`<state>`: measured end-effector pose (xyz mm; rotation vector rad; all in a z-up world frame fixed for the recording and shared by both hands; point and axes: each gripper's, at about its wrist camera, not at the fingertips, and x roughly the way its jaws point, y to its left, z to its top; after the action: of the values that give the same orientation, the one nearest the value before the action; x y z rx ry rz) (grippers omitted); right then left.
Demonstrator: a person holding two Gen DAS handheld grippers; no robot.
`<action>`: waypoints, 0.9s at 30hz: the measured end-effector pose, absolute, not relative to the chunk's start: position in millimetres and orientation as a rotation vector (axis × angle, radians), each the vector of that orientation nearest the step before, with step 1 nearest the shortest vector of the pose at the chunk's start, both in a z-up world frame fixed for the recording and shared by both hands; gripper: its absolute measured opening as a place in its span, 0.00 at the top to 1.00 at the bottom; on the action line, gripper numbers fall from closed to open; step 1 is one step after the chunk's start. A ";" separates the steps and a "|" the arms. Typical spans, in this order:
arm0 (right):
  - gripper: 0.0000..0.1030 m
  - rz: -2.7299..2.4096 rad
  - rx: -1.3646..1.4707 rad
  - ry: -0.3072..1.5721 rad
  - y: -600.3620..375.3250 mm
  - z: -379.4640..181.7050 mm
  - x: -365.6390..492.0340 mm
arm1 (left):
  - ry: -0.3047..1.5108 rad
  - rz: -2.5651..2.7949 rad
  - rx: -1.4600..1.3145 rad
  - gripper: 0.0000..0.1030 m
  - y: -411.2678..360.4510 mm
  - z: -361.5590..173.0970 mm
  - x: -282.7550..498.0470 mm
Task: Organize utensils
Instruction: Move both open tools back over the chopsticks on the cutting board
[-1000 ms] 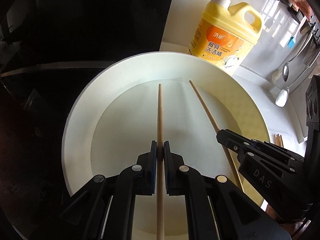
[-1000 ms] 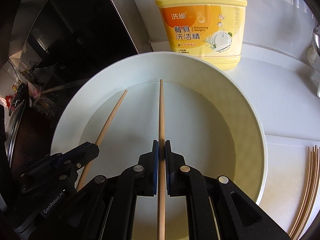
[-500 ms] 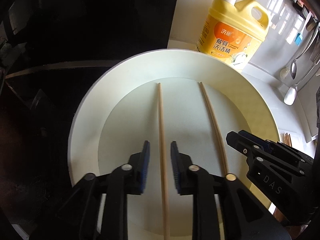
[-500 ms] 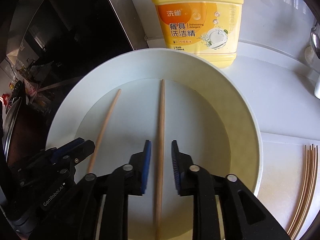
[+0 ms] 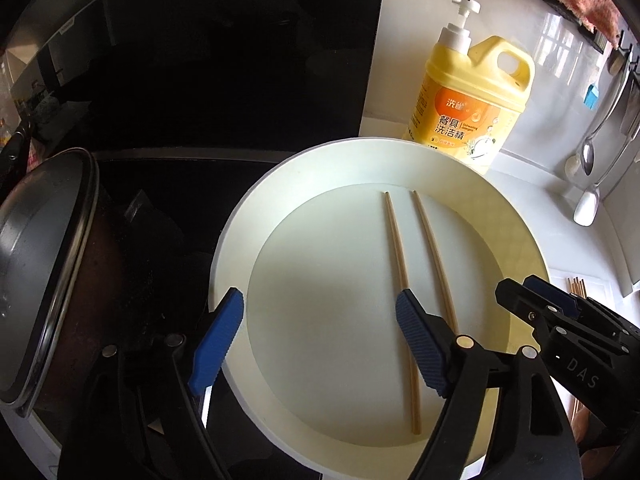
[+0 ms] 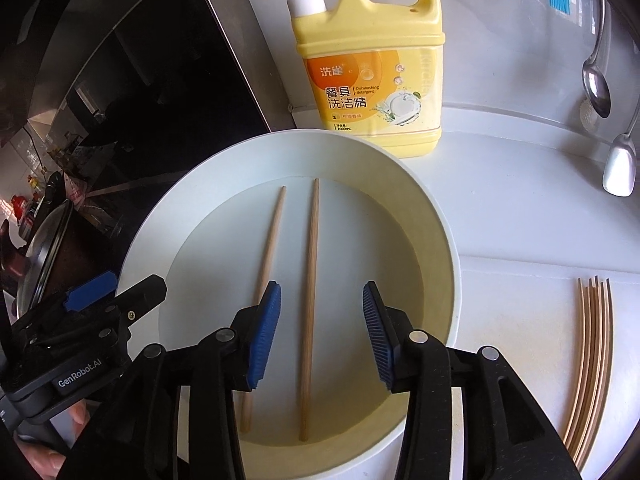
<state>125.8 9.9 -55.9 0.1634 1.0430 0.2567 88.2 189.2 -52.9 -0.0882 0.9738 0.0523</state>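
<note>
Now both grippers hang over the white plate (image 6: 436,240), each with jaws spread and pinching nothing. The left gripper (image 5: 320,344) has just been opening and stands wide; one blue pad sits past the plate's left rim, the other overlaps the near part of the left chopstick (image 5: 396,248) in the view, no contact visible. The right gripper (image 6: 322,336) has just been opening too, less wide, with the right chopstick (image 6: 310,300) seen between its pads but untouched. Both chopsticks lie flat in the plate's well, side by side, nearly parallel, a small gap between them. The yellow detergent bottle (image 6: 376,76) stands just behind the plate. A bundle of spare chopsticks (image 6: 592,360) lies on the white counter (image 6: 520,216) to the plate's right, well apart. Spoons (image 6: 596,80) hang at the far right wall. A lidded pot (image 5: 44,264) sits left of the plate.
</note>
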 end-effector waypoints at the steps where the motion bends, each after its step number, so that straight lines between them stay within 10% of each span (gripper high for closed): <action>1: 0.57 0.257 0.167 1.038 8.6 -54.7 125.2 | 0.970 0.052 -0.088 0.21 187.6 -50.9 84.7; 27: 0.43 0.075 0.208 0.963 -180.6 -30.9 -10.2 | 0.925 -0.072 -0.071 0.09 25.7 -26.5 7.3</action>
<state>-10.2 -180.6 -30.9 0.2079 0.9630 0.0747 7.3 25.7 -26.5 -0.0707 0.9250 -0.0720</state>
